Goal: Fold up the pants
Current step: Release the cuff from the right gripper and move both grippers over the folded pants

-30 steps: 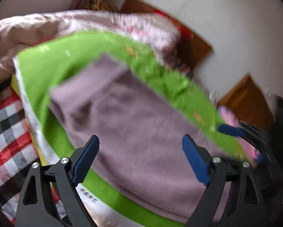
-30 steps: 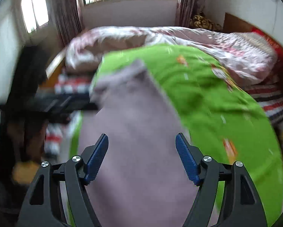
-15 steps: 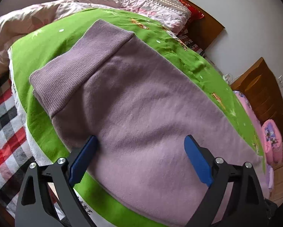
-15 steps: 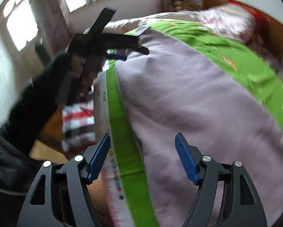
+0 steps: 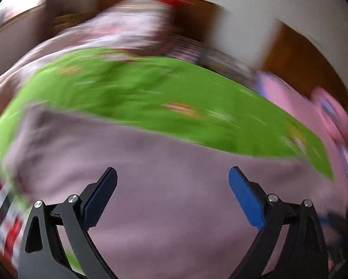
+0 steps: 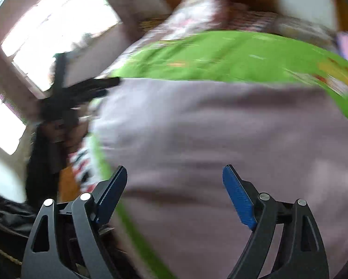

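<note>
Both views are smeared with blur, so fine detail is lost. The mauve pants (image 5: 174, 174) lie spread flat on a bright green blanket (image 5: 132, 93), filling the lower half of the left wrist frame from the left edge almost to the right edge. The green shows as a wide band above them, across the middle of the frame, dotted with small orange marks too blurred to read.

The left gripper (image 5: 171, 195) sits at the bottom centre of its own view, its 2 blue-padded fingers (image 5: 243, 200) spread wide with only pants fabric showing between them. Whether the tips touch the cloth cannot be told. A red, white and black checked cover (image 5: 1, 218) peeks out at the lower left, a pink-and-white quilt (image 5: 127, 30) is heaped at the top centre, something pink (image 5: 332, 111) sits at the right edge, and brown wood (image 5: 297, 53) shows at the upper right.

In the right wrist view the pants (image 6: 220, 139) again cover the middle and lower right of the frame, with the green blanket (image 6: 232, 55) above them and a thin green strip running down along their left edge. The right gripper (image 6: 175, 195) is at the bottom centre, its 2 fingers also spread apart, pinching nothing, over the left part of the pants near that edge. At the middle left, the left gripper (image 6: 90, 88) appears as a dark blurred shape beside the upper left corner of the pants. A bright window (image 6: 57, 30) fills the upper left.
</note>
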A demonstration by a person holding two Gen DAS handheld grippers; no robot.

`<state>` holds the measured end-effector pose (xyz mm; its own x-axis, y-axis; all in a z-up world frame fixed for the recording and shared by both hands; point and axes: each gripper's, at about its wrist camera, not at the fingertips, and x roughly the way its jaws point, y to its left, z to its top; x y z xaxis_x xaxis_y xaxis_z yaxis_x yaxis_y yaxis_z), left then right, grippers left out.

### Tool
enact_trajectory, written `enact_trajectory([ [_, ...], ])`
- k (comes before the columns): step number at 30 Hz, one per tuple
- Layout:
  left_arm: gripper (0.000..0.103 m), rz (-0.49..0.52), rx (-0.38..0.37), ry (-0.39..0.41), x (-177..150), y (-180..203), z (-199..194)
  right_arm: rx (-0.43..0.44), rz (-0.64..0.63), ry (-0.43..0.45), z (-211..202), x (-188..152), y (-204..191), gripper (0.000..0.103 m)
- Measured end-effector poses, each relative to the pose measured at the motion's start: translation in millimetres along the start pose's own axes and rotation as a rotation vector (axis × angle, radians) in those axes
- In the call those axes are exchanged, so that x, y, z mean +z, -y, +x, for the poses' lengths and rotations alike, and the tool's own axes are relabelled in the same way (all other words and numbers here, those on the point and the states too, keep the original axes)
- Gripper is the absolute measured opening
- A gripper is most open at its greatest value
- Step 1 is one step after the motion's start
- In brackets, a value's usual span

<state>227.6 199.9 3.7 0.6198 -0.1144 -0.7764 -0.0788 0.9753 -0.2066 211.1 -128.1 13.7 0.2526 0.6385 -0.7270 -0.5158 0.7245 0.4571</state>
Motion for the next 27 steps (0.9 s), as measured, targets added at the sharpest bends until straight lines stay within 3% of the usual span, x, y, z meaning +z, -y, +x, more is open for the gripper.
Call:
enact_trajectory([
  [2,0.097,0.087,-0.027,-0.069,-5.3,32.6,24.5,-0.073,0.013,-0.068,2.4,-25.3,6.8,0.084],
  [4,0.096,0.109,0.006,-0.154,-15.7,41.5,56.2,-0.084,-0.03,-0.067,-3.8,-50.5,-1.3,0.085],
  [8,0.102,0.191,0.067,-0.112,-27.5,45.7,68.5,-0.075,-0.048,-0.089,-27.4,-94.4,-11.6,0.085],
  [11,0.102,0.189,0.108,-0.155,-21.3,50.6,74.2,-0.002,-0.009,-0.075,-51.1,-103.4,-4.5,0.083],
  [13,0.1,0.157,0.148,-0.195,-13.1,58.9,71.7,0.002,0.014,-0.024,-66.6,-100.8,6.5,0.084],
  [15,0.1,0.199,0.099,-0.153,-1.6,86.6,57.2,-0.108,0.064,0.116,-94.2,-91.1,21.8,0.086],
  [17,0.101,0.295,0.009,-0.114,7.1,131.2,51.6,-0.229,0.091,0.175,-102.8,-82.9,38.6,0.086],
  [21,0.101,0.492,-0.15,-0.149,1.9,218.2,78.7,-0.46,0.114,0.114,-85.1,-68.3,63.2,0.086],
  [22,0.101,0.527,-0.161,-0.157,-0.6,233.6,90.2,-0.482,0.099,0.107,-80.7,-67.5,64.4,0.086],
  [24,0.1,0.563,-0.127,-0.202,-7.3,254.2,122.7,-0.512,0.156,-0.001,-72.2,-79.6,81.2,0.087],
  [26,0.102,0.549,-0.087,-0.217,-9.8,255.4,147.8,-0.494,0.129,0.009,-85.6,-103.2,84.0,0.087],
  [27,0.102,0.525,-0.109,-0.204,-8.1,250.0,150.0,-0.474,0.137,0.013,-95.7,-115.4,83.0,0.087],
])
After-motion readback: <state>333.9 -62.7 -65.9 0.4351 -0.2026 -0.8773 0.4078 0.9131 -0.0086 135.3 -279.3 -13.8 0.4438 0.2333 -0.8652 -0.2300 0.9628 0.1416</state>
